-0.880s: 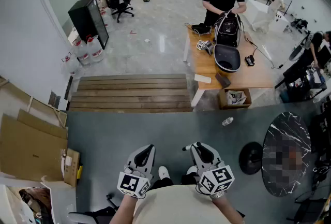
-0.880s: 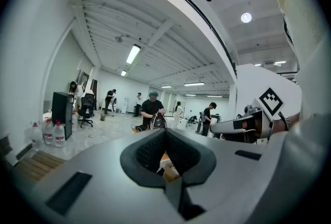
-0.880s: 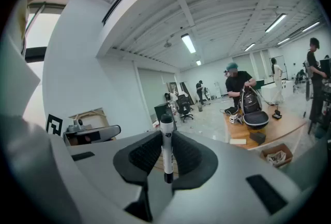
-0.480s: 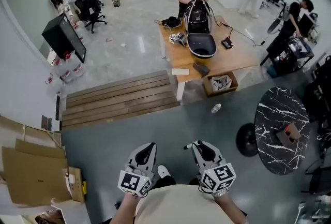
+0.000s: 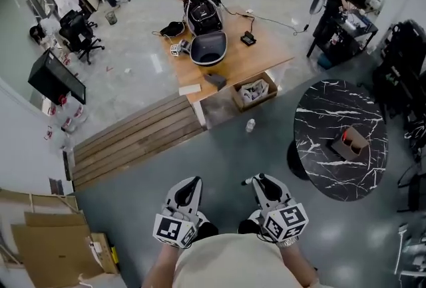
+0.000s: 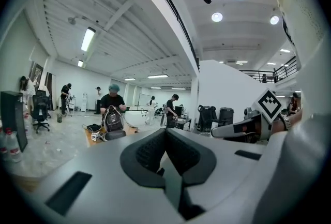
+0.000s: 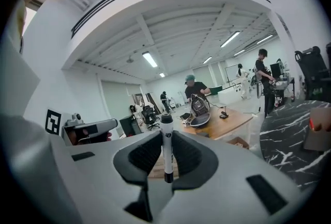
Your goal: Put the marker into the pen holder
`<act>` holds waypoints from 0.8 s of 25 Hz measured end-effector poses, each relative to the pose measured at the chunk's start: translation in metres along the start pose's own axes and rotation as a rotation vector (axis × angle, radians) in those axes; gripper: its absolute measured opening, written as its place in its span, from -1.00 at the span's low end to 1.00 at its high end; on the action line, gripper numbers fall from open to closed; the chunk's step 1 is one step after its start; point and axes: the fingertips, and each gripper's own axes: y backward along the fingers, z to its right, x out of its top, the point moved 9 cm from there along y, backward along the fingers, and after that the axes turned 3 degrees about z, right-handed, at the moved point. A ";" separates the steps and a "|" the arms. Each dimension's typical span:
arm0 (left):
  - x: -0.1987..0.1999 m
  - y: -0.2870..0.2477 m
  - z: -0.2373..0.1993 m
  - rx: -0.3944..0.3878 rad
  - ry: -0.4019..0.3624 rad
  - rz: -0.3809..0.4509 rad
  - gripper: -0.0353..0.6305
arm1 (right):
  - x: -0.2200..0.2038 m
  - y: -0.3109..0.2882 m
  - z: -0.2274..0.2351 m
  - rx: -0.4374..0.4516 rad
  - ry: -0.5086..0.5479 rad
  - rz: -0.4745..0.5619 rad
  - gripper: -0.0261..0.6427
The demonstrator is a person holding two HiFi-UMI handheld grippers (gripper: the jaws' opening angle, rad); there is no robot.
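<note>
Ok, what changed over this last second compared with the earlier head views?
Only the view swung: the marble table with its brown holder slid further into frame, the wooden desk drifted left. Nothing was grasped or released. Both grippers stay at the torso, the right gripper shut on the marker, the left gripper shut, empty.

Bottom centre: left hand-held gripper (image 5: 189, 185) and right hand-held gripper (image 5: 261, 181) side by side, apart, over the floor.
Right hand-held gripper: marker (image 7: 166, 148) upright between its jaws.
Right of frame: round surface (image 5: 319, 120), with the pen holder (image 5: 351, 144) on its right half.
Upper centre: long surface (image 5: 259, 57) carrying a backpack (image 5: 202, 10), with an open case (image 5: 208, 47) just below it.
Floor, centre: cardboard box (image 5: 254, 90) beside the long surface; bottle (image 5: 250, 125) below the box.
Left centre: wooden platform (image 5: 133, 140), left of the box.
Lower left corner: cardboard sheets (image 5: 40, 247).
</note>
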 end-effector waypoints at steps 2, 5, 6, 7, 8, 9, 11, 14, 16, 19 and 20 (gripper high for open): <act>-0.002 -0.023 0.030 -0.035 -0.005 -0.006 -0.87 | 0.002 0.023 0.030 -0.035 -0.007 0.011 -0.68; -0.006 -0.058 0.074 -0.083 -0.009 -0.012 -0.87 | 0.004 0.058 0.073 -0.085 -0.020 0.026 -0.68; -0.007 -0.070 0.088 -0.104 -0.008 -0.013 -0.87 | 0.006 0.070 0.087 -0.104 -0.024 0.032 -0.68; -0.008 -0.081 0.103 -0.128 -0.009 -0.014 -0.87 | 0.007 0.082 0.100 -0.124 -0.026 0.038 -0.68; -0.010 -0.093 0.117 -0.153 -0.010 -0.016 -0.87 | 0.008 0.095 0.112 -0.145 -0.027 0.045 -0.68; -0.012 -0.104 0.130 -0.177 -0.011 -0.020 -0.87 | 0.009 0.107 0.124 -0.166 -0.030 0.052 -0.68; -0.016 -0.126 0.156 -0.222 -0.007 -0.030 -0.87 | 0.010 0.131 0.147 -0.209 -0.040 0.067 -0.68; -0.018 -0.154 0.192 -0.300 -0.003 -0.041 -0.87 | 0.009 0.164 0.175 -0.284 -0.065 0.087 -0.68; -0.018 -0.170 0.214 -0.363 -0.020 -0.053 -0.87 | 0.007 0.184 0.189 -0.339 -0.086 0.102 -0.68; -0.018 -0.195 0.238 -0.457 -0.052 -0.070 -0.87 | 0.003 0.208 0.206 -0.422 -0.114 0.125 -0.68; -0.018 -0.204 0.244 -0.483 -0.055 -0.071 -0.87 | 0.002 0.214 0.211 -0.448 -0.122 0.132 -0.68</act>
